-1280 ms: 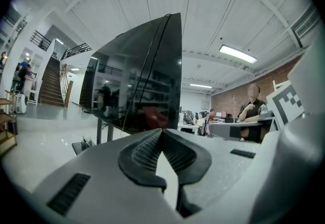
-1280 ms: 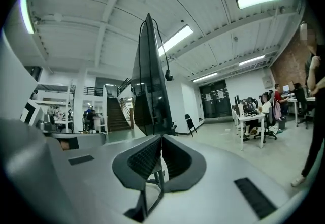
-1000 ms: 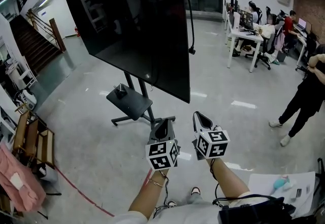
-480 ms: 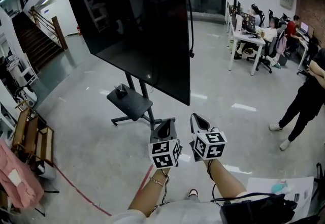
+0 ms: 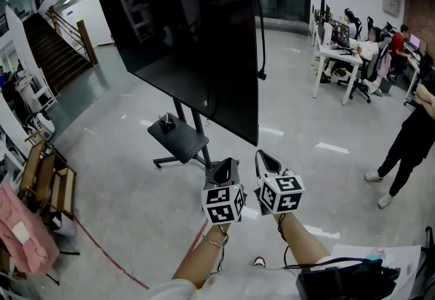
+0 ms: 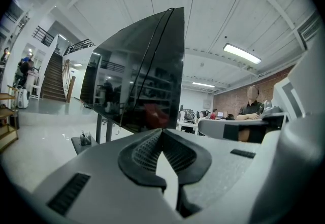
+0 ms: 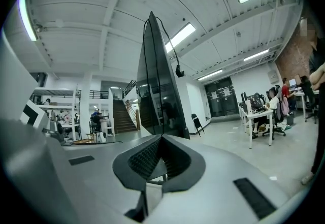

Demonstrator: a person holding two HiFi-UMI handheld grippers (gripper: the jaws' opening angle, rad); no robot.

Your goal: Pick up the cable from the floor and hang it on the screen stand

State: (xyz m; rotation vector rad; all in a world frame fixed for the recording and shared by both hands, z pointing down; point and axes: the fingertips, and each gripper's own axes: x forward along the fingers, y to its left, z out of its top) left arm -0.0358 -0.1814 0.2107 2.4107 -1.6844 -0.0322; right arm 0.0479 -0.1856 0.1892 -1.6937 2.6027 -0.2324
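A thin black cable [image 5: 259, 20] hangs down the right edge of the big dark screen [image 5: 190, 40], its plug [image 5: 262, 75] dangling free. The screen sits on a black stand with a small shelf [image 5: 178, 139]. My left gripper [image 5: 224, 168] and right gripper [image 5: 266, 158] are held side by side in front of me, below the screen's lower corner, both shut with nothing between the jaws. In the left gripper view the shut left gripper [image 6: 162, 131] points at the screen, the cable [image 6: 152, 55] crossing it. The right gripper [image 7: 161, 137] sees the screen edge-on, with the plug [image 7: 179, 71] beside it.
A person [image 5: 408, 142] stands at the right. Desks with seated people [image 5: 340, 54] fill the back right. Stairs [image 5: 61, 54] rise at the left, with wooden chairs [image 5: 41, 183] and pink cloth [image 5: 20, 237] nearer. A red line [image 5: 109, 258] crosses the floor. Papers [image 5: 380, 251] lie lower right.
Both grippers stay shut and side by side. The head view has shifted a little, so the screen and hanging plug sit slightly further right and higher.
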